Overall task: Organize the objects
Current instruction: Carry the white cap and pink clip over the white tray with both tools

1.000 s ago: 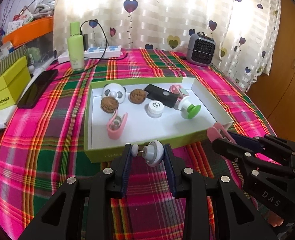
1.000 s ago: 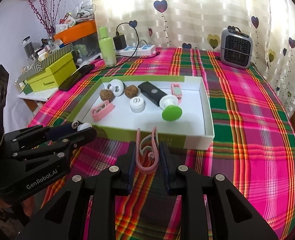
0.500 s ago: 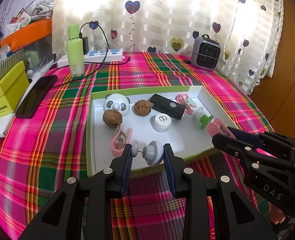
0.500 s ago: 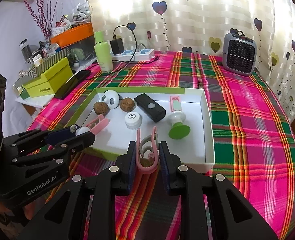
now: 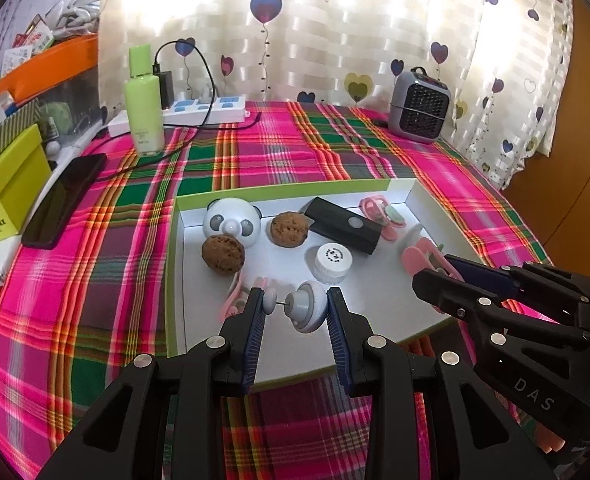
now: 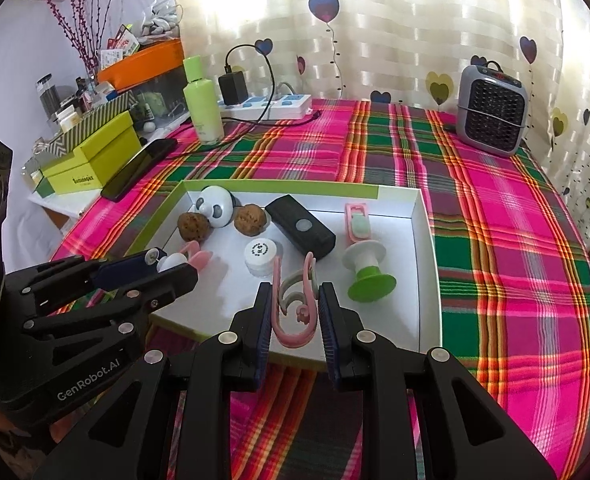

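You're carrying both loads over the white tray (image 6: 427, 240) on the plaid table (image 6: 495, 208). Left gripper (image 5: 295, 308) jaws are pinching the small white-and-grey knob (image 5: 305, 306); right gripper (image 6: 295, 312) jaws are pinching the pink clip (image 6: 295, 308). Aim for bare floor in front of the white cap (image 6: 261, 254), lowering close before releasing so the knob isn't rolling into the green-based spool (image 6: 367, 272).

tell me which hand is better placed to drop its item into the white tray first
Right, probably. Its pink U-shaped clip hangs over bare floor of the white tray with green rim, while the left gripper's white-and-grey knob sits above a pink clip lying there.
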A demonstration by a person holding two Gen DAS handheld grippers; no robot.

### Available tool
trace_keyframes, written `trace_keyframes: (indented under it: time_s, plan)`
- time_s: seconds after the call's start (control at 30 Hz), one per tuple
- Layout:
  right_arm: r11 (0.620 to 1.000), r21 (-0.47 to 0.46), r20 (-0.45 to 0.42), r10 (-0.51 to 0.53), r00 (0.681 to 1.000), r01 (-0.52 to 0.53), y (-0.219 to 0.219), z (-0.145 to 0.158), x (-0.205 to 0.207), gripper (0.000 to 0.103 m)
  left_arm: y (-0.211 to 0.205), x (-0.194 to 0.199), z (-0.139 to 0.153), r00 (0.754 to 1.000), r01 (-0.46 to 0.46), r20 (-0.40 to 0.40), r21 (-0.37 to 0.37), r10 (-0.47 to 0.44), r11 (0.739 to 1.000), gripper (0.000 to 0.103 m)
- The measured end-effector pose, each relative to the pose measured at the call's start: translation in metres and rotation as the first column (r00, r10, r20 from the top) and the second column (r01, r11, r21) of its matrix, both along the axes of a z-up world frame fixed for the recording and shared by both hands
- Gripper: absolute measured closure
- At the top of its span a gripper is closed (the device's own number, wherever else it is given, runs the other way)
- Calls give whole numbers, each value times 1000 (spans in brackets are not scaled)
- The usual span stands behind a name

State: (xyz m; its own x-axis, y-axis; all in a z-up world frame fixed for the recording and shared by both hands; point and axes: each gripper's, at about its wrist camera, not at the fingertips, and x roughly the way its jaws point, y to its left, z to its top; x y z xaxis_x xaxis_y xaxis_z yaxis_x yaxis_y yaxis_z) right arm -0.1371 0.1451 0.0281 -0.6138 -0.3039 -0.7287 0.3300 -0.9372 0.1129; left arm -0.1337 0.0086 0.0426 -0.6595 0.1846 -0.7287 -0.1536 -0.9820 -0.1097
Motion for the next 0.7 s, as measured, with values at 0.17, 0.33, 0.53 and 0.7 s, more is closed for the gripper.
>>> trace_keyframes:
  time_s: [0.17, 0.33, 0.53, 0.7]
  plan:
    - [1000, -2, 9, 2, 1000, -2, 0, -3, -6, 79, 1, -6, -3, 1000, -2, 6, -2, 2, 1000, 74]
    - [1000, 4, 20, 4, 1000, -5, -1, -7, -11, 79, 4, -12, -6, 1000, 3, 10, -6, -3, 1000, 74]
    - [1000, -5, 32, 14, 999, -14, -2, -11, -17, 79, 6, -18, -11, 1000, 7, 20, -13, -7, 1000, 74]
    - [1000, -8, 45, 24, 999, -24, -4, -15, -21, 79, 7, -23, -13, 1000, 14, 27, -19, -14, 1000, 74]
